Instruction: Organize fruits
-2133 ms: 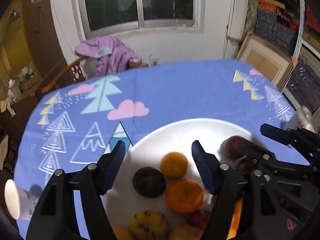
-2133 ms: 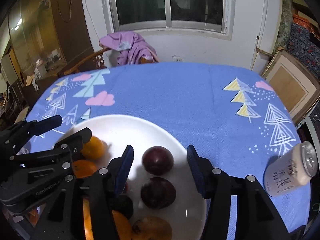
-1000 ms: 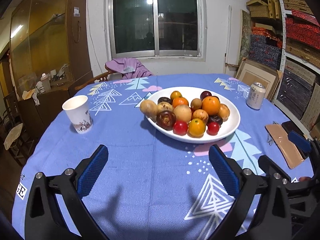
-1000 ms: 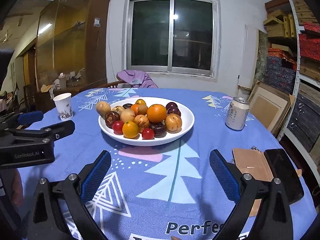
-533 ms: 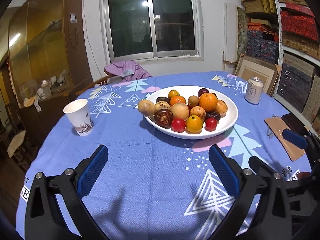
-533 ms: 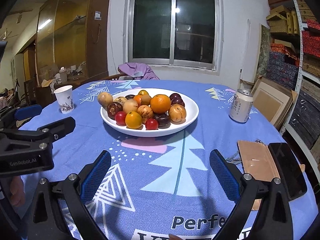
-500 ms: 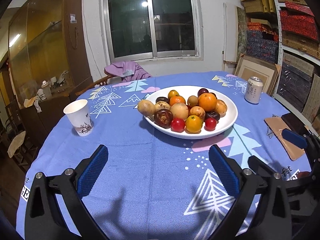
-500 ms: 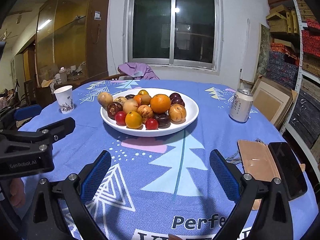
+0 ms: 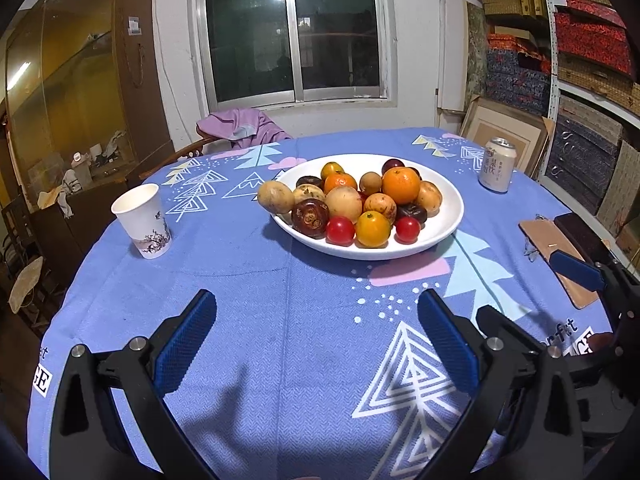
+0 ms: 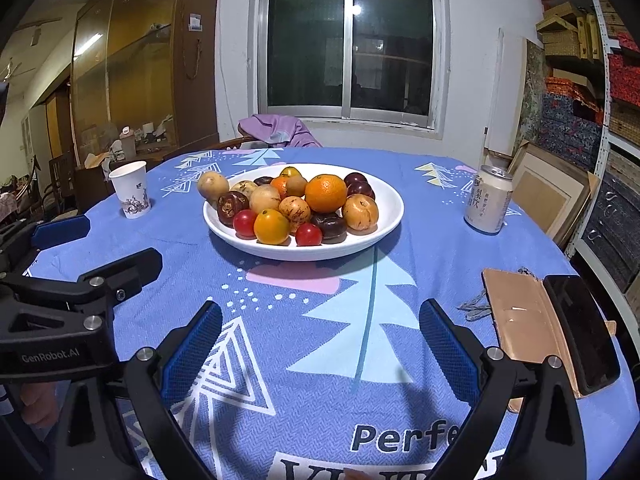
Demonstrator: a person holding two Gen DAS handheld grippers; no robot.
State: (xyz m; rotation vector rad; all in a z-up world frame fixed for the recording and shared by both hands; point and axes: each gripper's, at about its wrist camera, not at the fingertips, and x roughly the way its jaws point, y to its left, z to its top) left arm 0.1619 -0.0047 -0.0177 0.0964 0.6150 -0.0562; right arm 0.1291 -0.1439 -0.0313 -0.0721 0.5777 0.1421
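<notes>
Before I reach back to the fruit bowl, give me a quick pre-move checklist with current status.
1. Left claw open, holding nothing: ok.
2. Right claw open, holding nothing: ok.
3. Round white ceramic bowl flat on the blue patterned tablecloth: ok.
4. Brown potato-like fruit overhangs the bowl's left rim: not ok.
5. White paper cup and pale drink can upright, apart from the bowl: ok.
6. Fruit fully sorted: cannot tell.

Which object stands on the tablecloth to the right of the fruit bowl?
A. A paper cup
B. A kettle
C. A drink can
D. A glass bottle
C: a can stands upright on the tablecloth to the right of the bowl, apart from it; the cup is on the bowl's left side.
</notes>
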